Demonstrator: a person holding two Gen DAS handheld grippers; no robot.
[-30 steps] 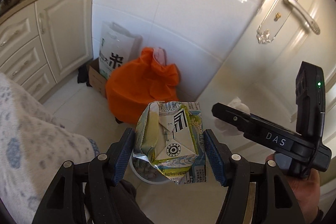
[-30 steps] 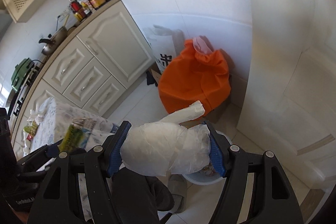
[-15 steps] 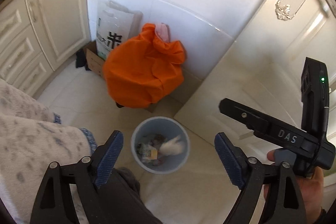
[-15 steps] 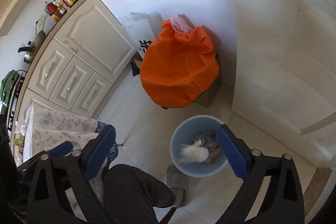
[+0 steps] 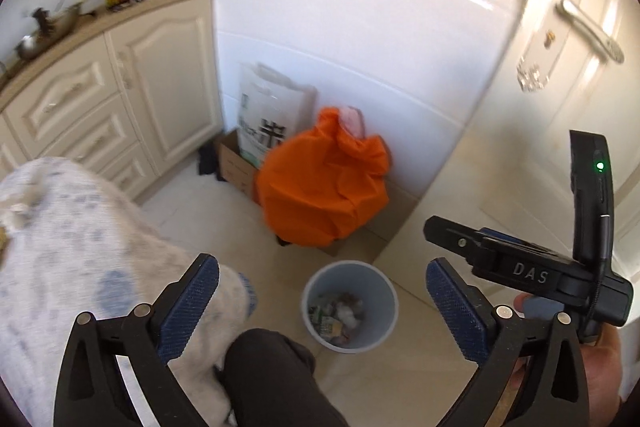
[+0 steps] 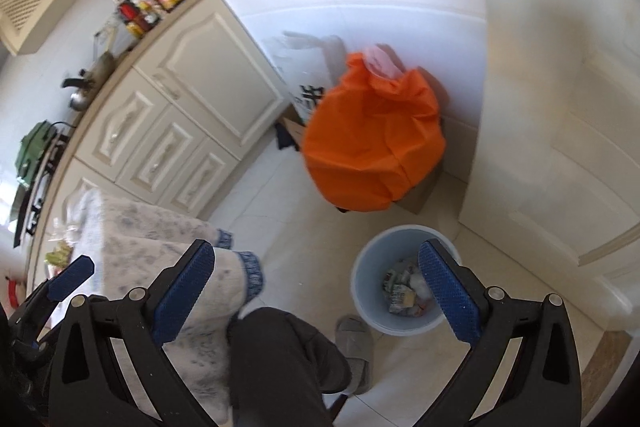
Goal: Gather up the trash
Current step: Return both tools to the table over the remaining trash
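A pale blue waste bin [image 5: 384, 327] stands on the tiled floor below both grippers. Inside it lies mixed trash [image 5: 336, 315], with a crushed drink carton and white wrapping among it. My left gripper [image 5: 322, 263] hangs above the bin, jaws opening wide, with nothing between the blue pads. In the right wrist view the bin [image 6: 368, 287] and its trash [image 6: 404, 293] sit under the right-hand finger. My right gripper [image 6: 316, 245] is open and holds nothing.
An orange bag [image 5: 320, 195], a white printed sack [image 5: 268, 115] and a cardboard box [image 5: 236, 163] crowd the wall behind the bin. Cream cabinets [image 5: 160, 75] stand left, a door [image 5: 580, 107] right. A cloth-covered table [image 5: 60, 247], the person's dark leg [image 5: 272, 379] and slipper [image 6: 356, 347] are near.
The left jaws let go of the drink carton and the right jaws of the white wrapping; both pieces now lie in the bin. Both grippers opened wide, and the left one drew back and up.
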